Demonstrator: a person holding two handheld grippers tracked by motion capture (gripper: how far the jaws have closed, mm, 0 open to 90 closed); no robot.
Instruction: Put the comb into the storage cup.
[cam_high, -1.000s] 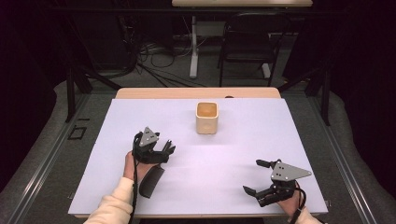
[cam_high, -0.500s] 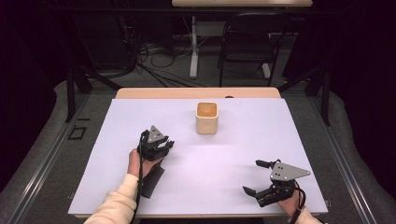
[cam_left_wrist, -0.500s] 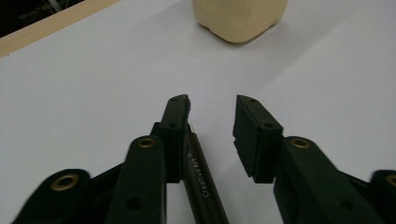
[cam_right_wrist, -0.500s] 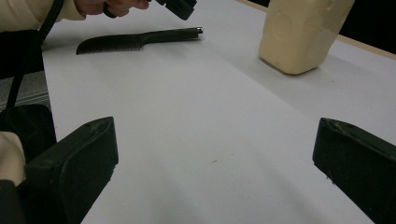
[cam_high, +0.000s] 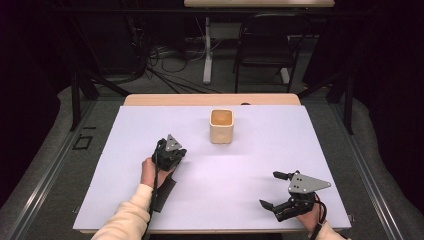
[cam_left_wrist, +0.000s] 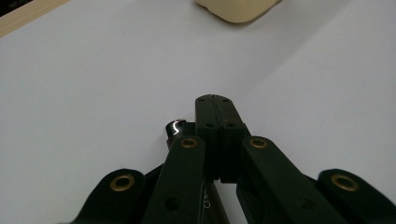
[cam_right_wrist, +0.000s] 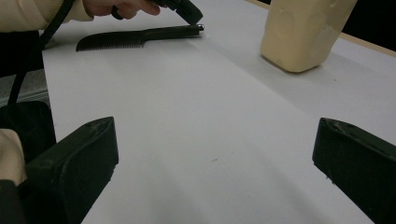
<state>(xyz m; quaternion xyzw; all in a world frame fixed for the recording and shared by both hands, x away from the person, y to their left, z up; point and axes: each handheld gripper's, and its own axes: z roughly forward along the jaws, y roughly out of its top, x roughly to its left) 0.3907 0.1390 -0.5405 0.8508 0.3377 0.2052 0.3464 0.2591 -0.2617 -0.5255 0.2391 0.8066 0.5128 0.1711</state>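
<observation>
From above, the left tongs (cam_high: 172, 152) sat over the handle end of a black comb (cam_high: 164, 192) lying on the white table (cam_high: 240, 170), near a cream cup (cam_high: 221, 126). In the left gripper view their jaws had just closed together beside the comb's tip (cam_left_wrist: 175, 128), gripping nothing visible. In the right gripper view the right tongs (cam_right_wrist: 210, 172) stood wide open and empty, the comb (cam_right_wrist: 135, 37) far ahead.

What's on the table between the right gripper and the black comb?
Nothing: in the right gripper view, bare white table runs from the open right gripper to the comb, where the left gripper is at its handle end.
</observation>
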